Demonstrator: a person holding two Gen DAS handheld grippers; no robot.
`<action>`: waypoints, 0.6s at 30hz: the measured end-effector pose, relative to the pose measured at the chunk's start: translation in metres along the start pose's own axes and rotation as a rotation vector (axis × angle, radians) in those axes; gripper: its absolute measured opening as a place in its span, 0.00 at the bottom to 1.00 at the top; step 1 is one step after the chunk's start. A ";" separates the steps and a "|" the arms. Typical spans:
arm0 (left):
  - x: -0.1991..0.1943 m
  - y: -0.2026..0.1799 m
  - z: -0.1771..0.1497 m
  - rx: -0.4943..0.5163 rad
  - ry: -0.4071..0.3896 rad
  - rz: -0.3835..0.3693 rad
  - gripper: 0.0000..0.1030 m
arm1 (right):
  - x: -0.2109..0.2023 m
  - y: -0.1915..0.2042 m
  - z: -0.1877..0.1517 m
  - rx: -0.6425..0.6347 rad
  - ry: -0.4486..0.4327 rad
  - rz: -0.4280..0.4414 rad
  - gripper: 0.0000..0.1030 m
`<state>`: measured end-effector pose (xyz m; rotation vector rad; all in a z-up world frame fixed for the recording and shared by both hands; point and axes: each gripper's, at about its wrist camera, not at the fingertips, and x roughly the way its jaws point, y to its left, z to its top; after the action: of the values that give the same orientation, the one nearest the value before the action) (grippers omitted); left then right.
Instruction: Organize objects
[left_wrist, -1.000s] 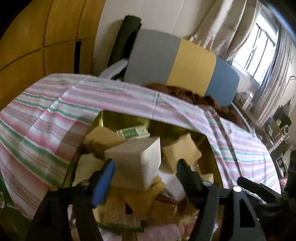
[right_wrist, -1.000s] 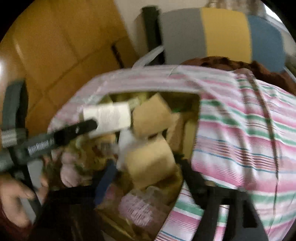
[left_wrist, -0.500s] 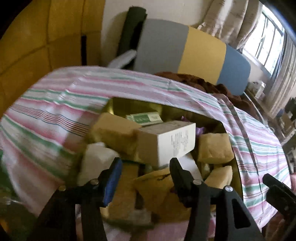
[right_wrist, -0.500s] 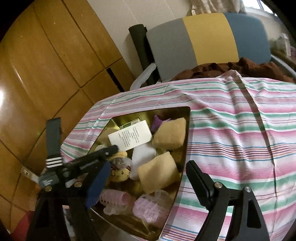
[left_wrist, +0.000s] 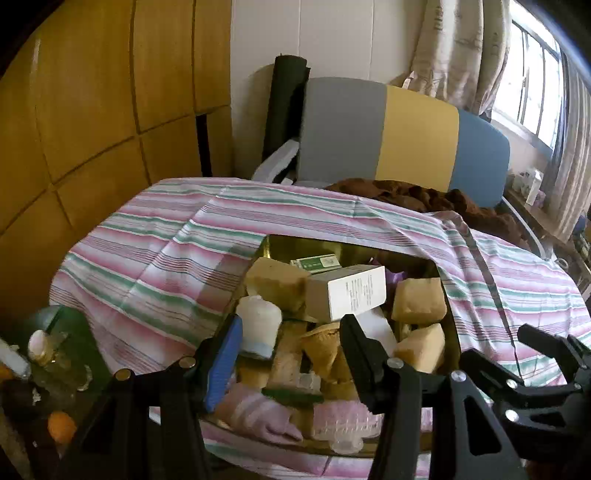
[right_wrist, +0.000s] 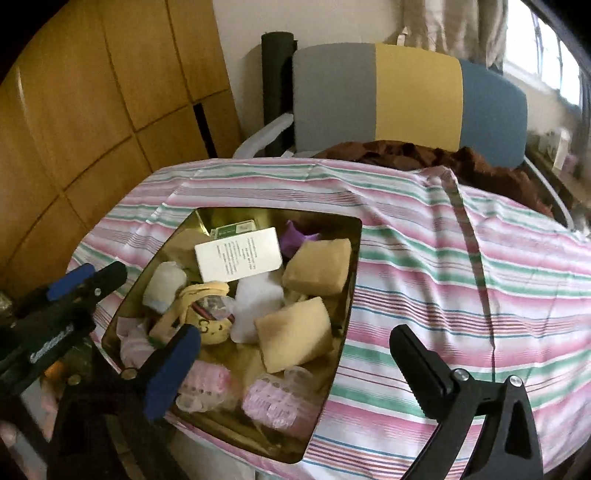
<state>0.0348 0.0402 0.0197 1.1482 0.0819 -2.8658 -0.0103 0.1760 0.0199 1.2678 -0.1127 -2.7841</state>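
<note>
A gold tray (right_wrist: 354, 258) is sitting on the striped cloth (right_wrist: 461, 280), crammed with a white box (right_wrist: 239, 253), tan sponges (right_wrist: 295, 338), a white bottle (left_wrist: 258, 323) and pink rollers (right_wrist: 275, 400). The left gripper (left_wrist: 288, 350) is hovering over the tray's near edge with its jaws apart, holding nothing. The right gripper (right_wrist: 291, 354) is hanging wide open and empty above the tray's right rim.
</note>
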 end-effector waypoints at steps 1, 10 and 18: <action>-0.002 0.000 -0.001 0.006 -0.004 0.007 0.54 | -0.002 0.003 0.000 -0.002 -0.006 -0.012 1.00; -0.023 0.002 -0.002 0.019 -0.019 0.137 0.54 | -0.009 0.020 0.000 -0.005 -0.011 -0.147 1.00; -0.023 0.006 -0.010 0.037 0.014 0.132 0.54 | -0.012 0.030 -0.002 0.008 -0.001 -0.151 1.00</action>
<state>0.0586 0.0353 0.0285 1.1341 -0.0446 -2.7555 0.0005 0.1473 0.0301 1.3295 -0.0291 -2.9122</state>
